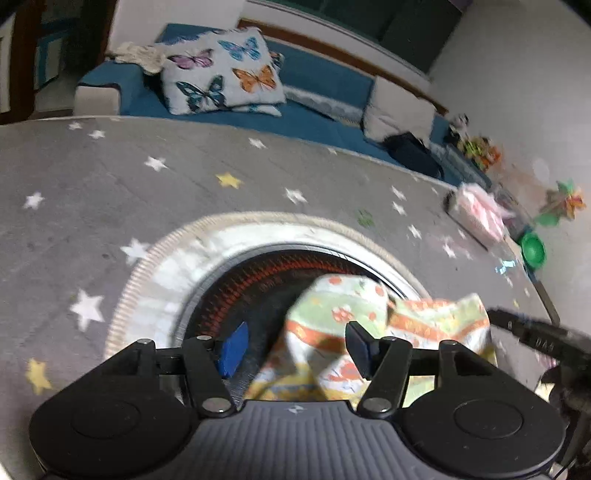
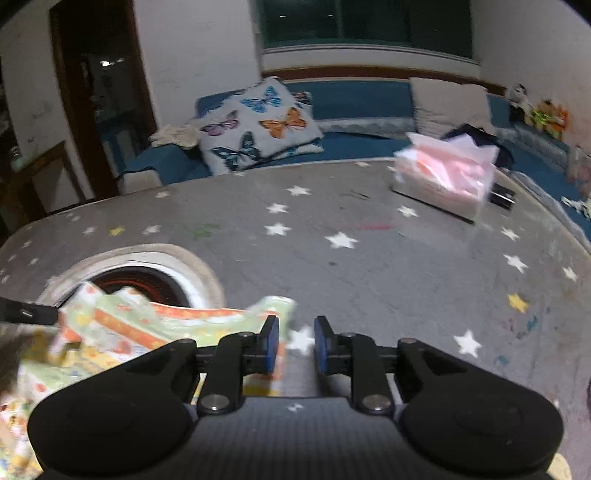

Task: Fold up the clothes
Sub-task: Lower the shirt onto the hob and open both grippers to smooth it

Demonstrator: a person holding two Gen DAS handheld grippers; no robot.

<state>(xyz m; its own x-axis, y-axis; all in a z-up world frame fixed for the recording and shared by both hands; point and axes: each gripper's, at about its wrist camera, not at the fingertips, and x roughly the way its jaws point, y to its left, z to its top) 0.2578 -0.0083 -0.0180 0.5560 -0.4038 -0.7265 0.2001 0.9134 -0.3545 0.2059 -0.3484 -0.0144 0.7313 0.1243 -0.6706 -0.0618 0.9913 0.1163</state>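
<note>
Ahead and right of the left gripper, the toys blur beyond telling. The patterned cloth runs under its body, lower part hidden.

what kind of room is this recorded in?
Most likely a home living room. A blue sofa with a butterfly cushion runs along the wall under a window, and a star-print cloth covers the table, which carries a tissue pack.
</note>
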